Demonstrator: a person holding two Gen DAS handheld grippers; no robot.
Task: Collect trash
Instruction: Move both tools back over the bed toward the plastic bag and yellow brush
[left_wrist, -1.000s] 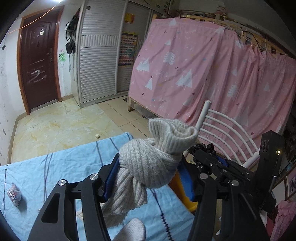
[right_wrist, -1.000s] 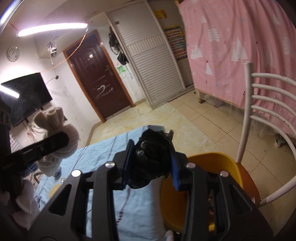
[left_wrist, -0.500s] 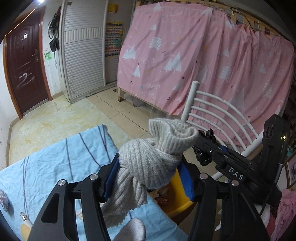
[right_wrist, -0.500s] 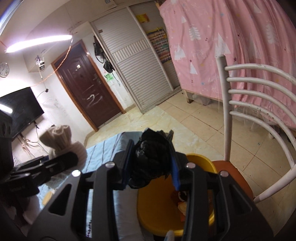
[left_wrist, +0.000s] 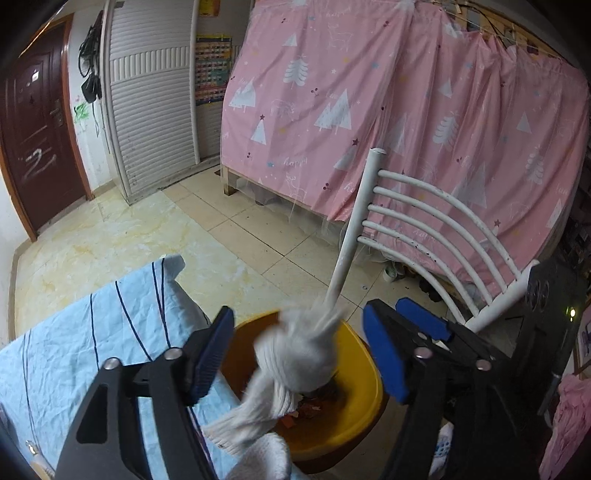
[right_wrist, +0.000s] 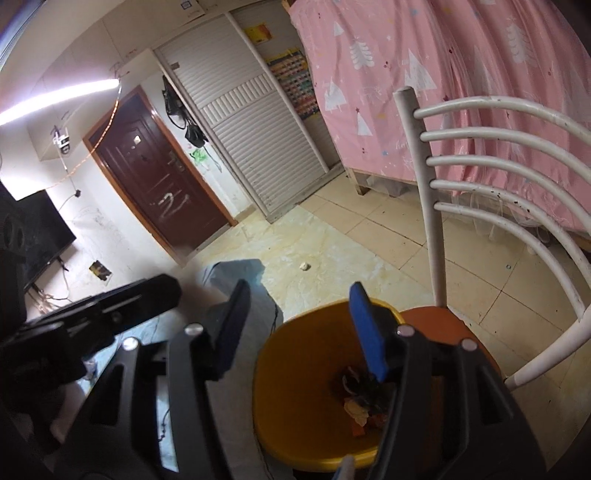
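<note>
Tablecloth first, at my far left: pale blue striped cloth (left_wrist: 92, 343), its near corner cut off by the frame. My left gripper (left_wrist: 297, 354) comes next, jaws opening, and the knotted white knit sock (left_wrist: 295, 362) sits blurred in the gap between them, clear of both blue pads, right over the yellow bowl (left_wrist: 360, 387). One sock, one bowl. Its loose tail is half hidden behind the gripper body at the bottom edge. Moving right, my right gripper (right_wrist: 299, 325) is opening too, nothing between its fingers. Beneath its right finger, scraps of trash (right_wrist: 360, 395) lie in the bowl's bottom; a dark lump among them is partly hidden by the finger, and I can't count the pieces. The bowl rests on the orange seat of one white chair (right_wrist: 436, 229), whose back runs off the right side.
</note>
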